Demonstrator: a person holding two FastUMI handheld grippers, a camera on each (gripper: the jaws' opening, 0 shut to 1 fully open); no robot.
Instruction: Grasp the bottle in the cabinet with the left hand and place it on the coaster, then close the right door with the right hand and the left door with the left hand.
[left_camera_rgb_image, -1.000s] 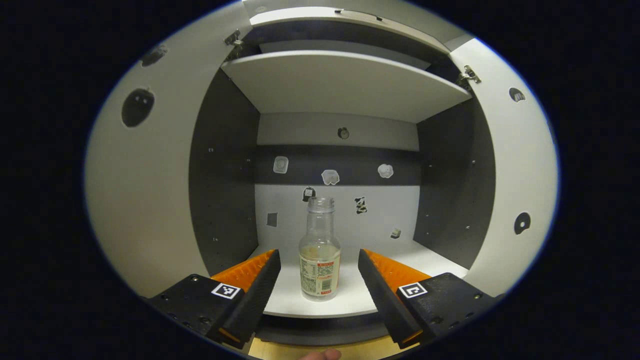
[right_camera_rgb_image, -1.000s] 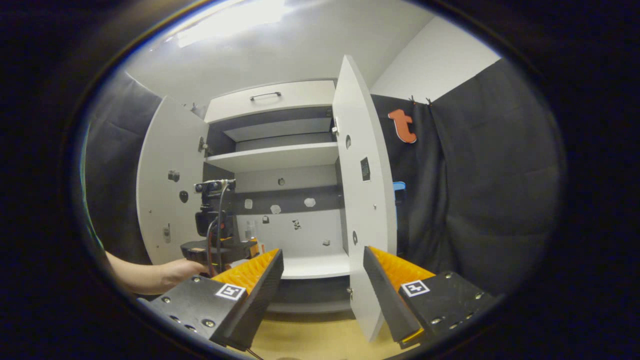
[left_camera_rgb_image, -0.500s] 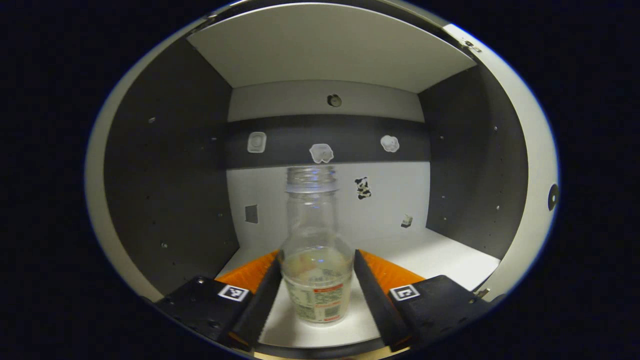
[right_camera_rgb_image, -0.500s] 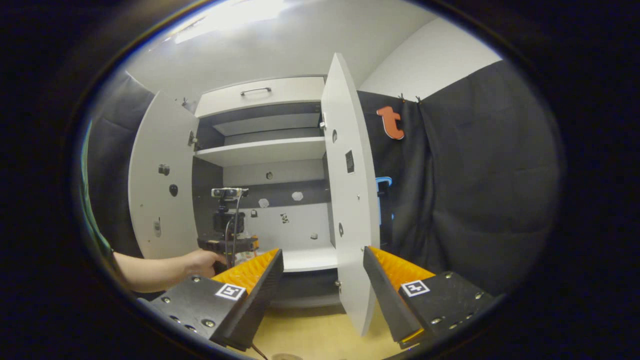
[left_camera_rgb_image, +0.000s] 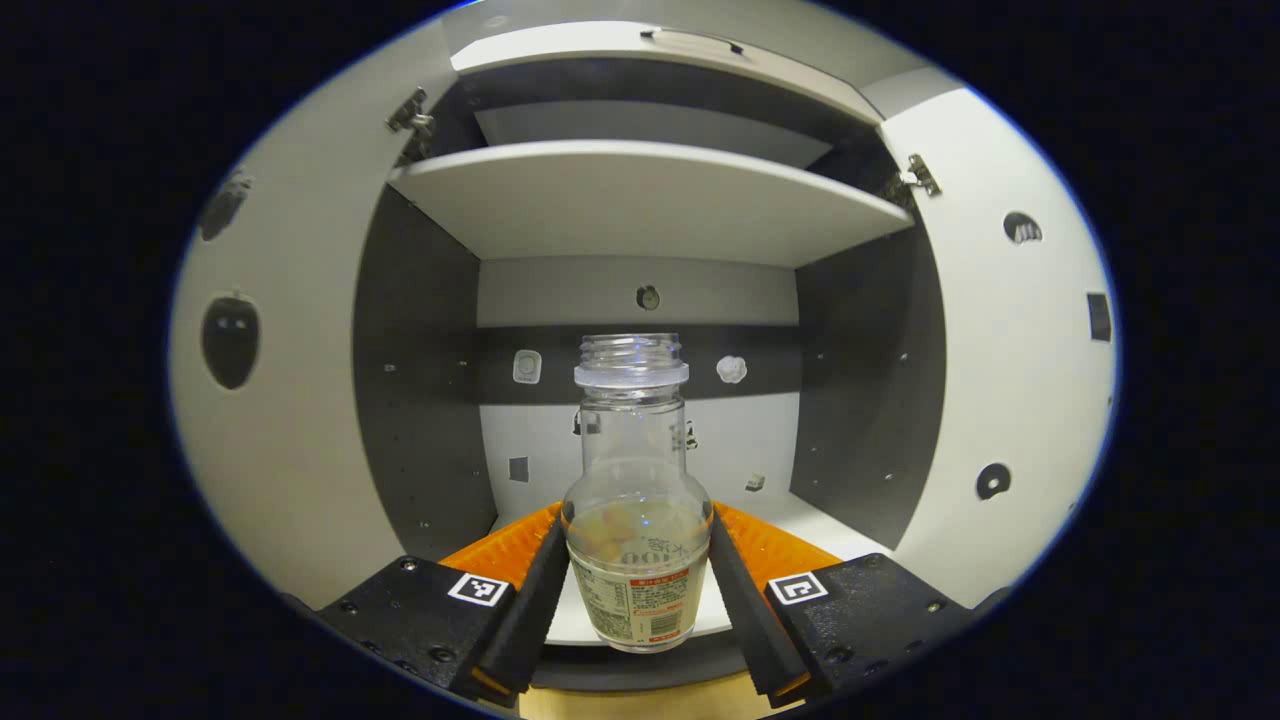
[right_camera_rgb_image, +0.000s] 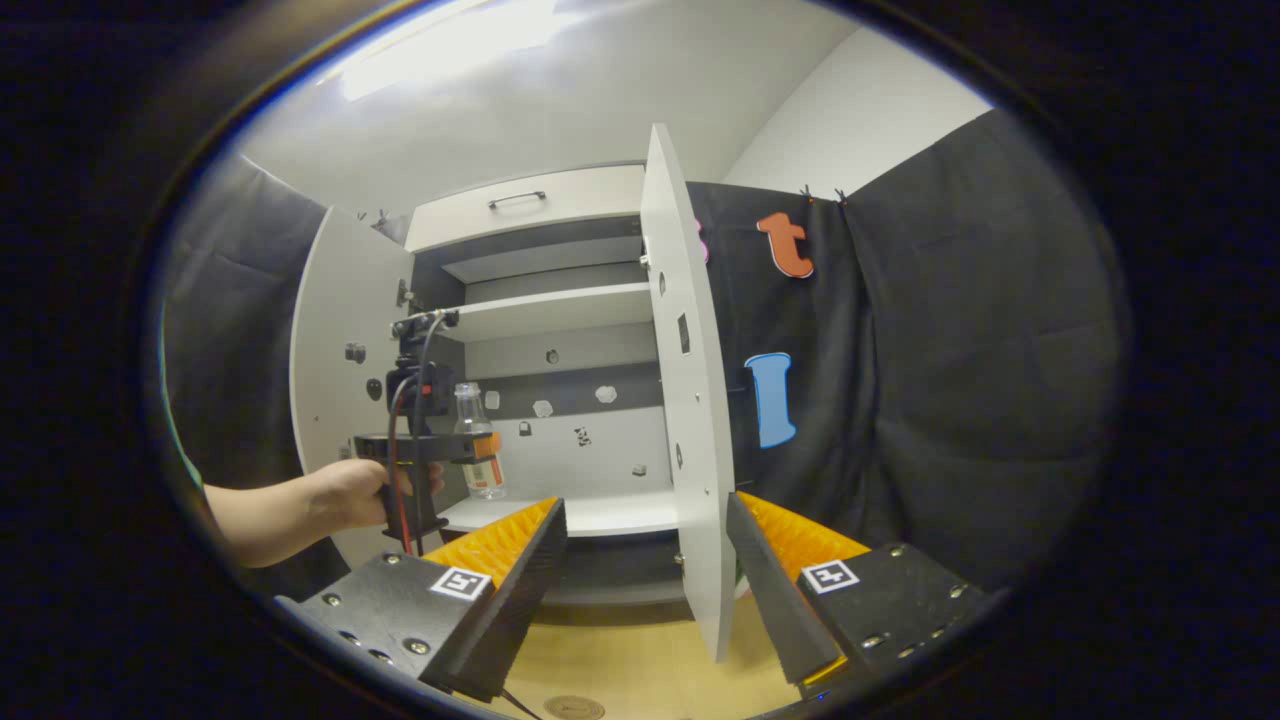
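The left gripper (left_camera_rgb_image: 637, 590) clamps both fingers on the upright, uncapped bottle (left_camera_rgb_image: 636, 510) at 6 o'clock, lifted clear of the cabinet shelf (left_camera_rgb_image: 820, 525) behind it — the right gripper (right_camera_rgb_image: 645, 590) gapes wide, the right door (right_camera_rgb_image: 690, 420) edge-on at 12 o'clock, with the coaster (right_camera_rgb_image: 574, 708) at 6 o'clock.

In the left gripper view the bottle (left_camera_rgb_image: 637, 500) stood upright between the two fingers of the left tongs (left_camera_rgb_image: 637, 590), both pressing its sides, its base clear above the cabinet's lower shelf (left_camera_rgb_image: 810, 520). Another shelf (left_camera_rgb_image: 640, 195) lay above, the left door (left_camera_rgb_image: 270, 420) and right door (left_camera_rgb_image: 1000, 380) open at either side. In the right gripper view the right tongs (right_camera_rgb_image: 645, 570) hung before the right door's edge, above the tabletop (right_camera_rgb_image: 640, 680), fingers apart.
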